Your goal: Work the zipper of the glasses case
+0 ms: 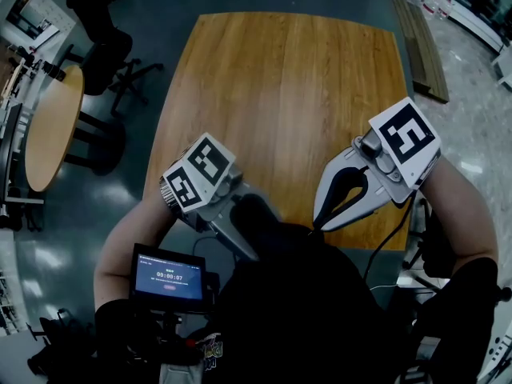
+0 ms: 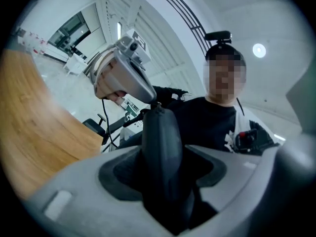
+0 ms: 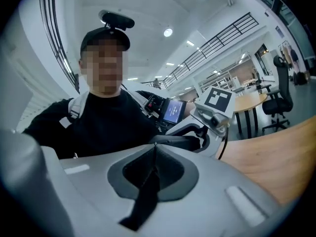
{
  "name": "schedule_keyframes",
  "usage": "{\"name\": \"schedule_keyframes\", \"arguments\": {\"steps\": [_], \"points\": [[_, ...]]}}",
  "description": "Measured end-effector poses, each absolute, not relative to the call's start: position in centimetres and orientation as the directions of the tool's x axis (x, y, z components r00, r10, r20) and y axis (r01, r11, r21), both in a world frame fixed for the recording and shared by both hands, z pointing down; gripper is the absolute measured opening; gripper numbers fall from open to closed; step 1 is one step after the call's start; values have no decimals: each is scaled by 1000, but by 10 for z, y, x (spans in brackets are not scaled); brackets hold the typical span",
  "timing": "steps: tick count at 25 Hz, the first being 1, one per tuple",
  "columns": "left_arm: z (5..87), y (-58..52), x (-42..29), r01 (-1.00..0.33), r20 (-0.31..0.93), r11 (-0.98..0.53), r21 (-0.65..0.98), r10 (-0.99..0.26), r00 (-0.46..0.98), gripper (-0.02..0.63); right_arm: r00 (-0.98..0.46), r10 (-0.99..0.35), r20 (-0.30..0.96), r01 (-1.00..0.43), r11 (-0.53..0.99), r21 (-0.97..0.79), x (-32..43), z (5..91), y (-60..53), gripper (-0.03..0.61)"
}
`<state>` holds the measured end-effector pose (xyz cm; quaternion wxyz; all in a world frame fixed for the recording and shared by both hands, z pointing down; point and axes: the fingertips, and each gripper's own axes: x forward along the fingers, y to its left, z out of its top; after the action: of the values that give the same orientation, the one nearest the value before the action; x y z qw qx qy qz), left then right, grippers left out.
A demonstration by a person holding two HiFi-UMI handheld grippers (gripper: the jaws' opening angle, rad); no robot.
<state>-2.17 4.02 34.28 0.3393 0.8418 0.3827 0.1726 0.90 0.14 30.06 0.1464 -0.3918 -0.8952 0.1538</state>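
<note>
In the head view both grippers are raised close to my chest, over the near edge of the wooden table (image 1: 288, 78). The black glasses case (image 2: 160, 132) stands on edge between the jaws of my left gripper (image 2: 163, 149), which is shut on it. In the head view the case (image 1: 258, 213) blends into dark clothing beside the left gripper (image 1: 250, 246). My right gripper (image 1: 318, 224) meets the case's far end. Its jaws are shut, with the black zipper pull strap (image 3: 145, 186) running between them. The case (image 3: 180, 142) lies just beyond the right gripper (image 3: 154, 145).
A small lit screen (image 1: 168, 282) hangs at the chest, below the left gripper. A round wooden table (image 1: 52, 126) and a black office chair (image 1: 120, 62) stand on the floor at the left. Wooden planks (image 1: 424, 46) lie beyond the table's right side.
</note>
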Motion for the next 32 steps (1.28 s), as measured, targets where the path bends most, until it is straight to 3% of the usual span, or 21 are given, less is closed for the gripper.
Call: {"name": "schedule_keyframes", "arguments": {"steps": [4, 7, 13, 21, 32], "points": [[342, 35, -22, 531, 13, -476, 701, 753, 658, 262, -685, 716, 135, 644, 682, -346, 5, 293, -2, 8], [336, 18, -26, 526, -66, -490, 695, 685, 726, 259, -775, 613, 156, 570, 784, -246, -2, 284, -21, 8], [339, -17, -37, 496, -181, -533, 686, 534, 826, 253, -849, 356, 390, 388, 922, 2, -5, 301, -51, 6], [337, -37, -34, 481, -327, -597, 643, 354, 876, 248, -901, 77, 427, 223, 927, 303, -8, 302, -73, 5], [339, -67, -41, 425, -431, -645, 635, 162, 888, 245, -894, -68, 444, 165, 869, 466, -2, 300, -87, 5]]}}
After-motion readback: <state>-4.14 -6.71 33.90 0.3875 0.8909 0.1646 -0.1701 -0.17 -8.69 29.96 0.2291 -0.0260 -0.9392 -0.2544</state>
